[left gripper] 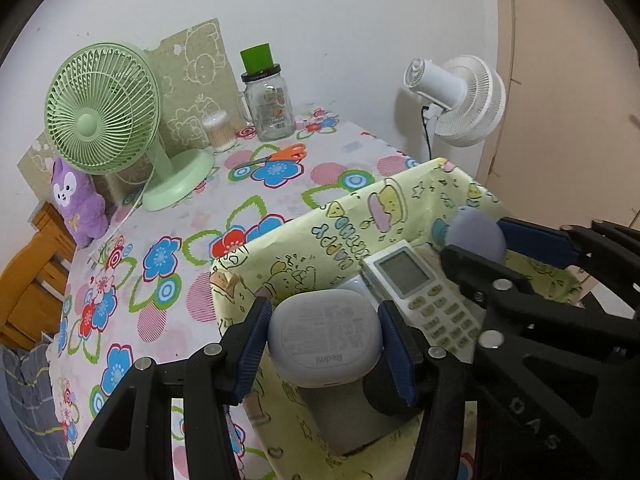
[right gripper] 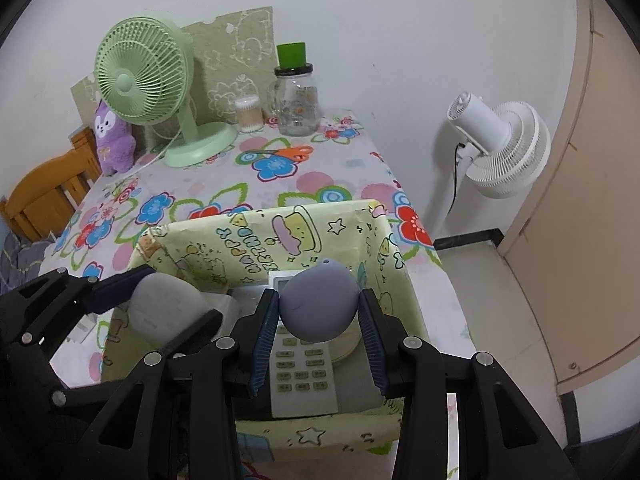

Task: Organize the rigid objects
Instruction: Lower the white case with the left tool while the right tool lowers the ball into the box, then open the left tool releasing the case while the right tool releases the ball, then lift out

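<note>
Two grippers hang over the yellow box point(right gripper: 224, 240). The left gripper point(left gripper: 324, 344) is clamped on a Redmi earbud case point(left gripper: 324, 340), dead centre between its pads. The right gripper point(right gripper: 318, 312) is clamped on a lavender egg-shaped case point(right gripper: 318, 304), above the remote point(right gripper: 298, 372) lying at 6 o'clock inside.

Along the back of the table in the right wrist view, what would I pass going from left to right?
Purple plush toy → green desk fan → cotton swab container → glass jar with green lid → and, off the table beside the wall, the white fan.
</note>
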